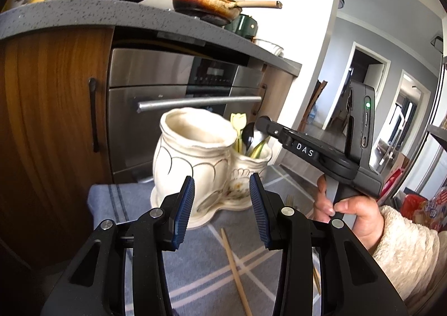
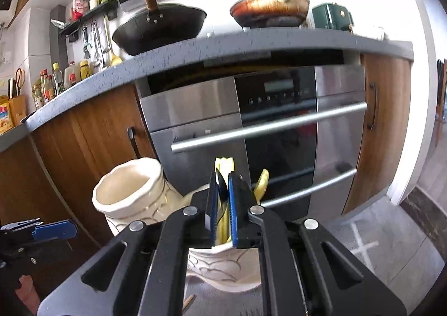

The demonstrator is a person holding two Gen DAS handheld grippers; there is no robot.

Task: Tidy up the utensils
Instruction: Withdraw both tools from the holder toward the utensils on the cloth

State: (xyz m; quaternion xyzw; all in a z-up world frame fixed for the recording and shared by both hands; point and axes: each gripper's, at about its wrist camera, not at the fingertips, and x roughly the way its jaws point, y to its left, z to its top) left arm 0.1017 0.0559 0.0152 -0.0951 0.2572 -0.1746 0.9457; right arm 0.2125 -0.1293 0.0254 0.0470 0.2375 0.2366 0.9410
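A kitchen, seen from low down. A cream ceramic utensil holder with two joined pots stands on a grey-blue striped cloth before a stainless steel oven set among wood-fronted cabinets. On the speckled grey countertop above sit a black wok and a rust-coloured frying pan. The taller pot looks empty; the smaller one holds a metal spoon and pale yellow utensils. The right gripper is pinched on a dark handle over the smaller pot. The left gripper hovers spread, holding nothing. A wooden chopstick lies on the cloth.
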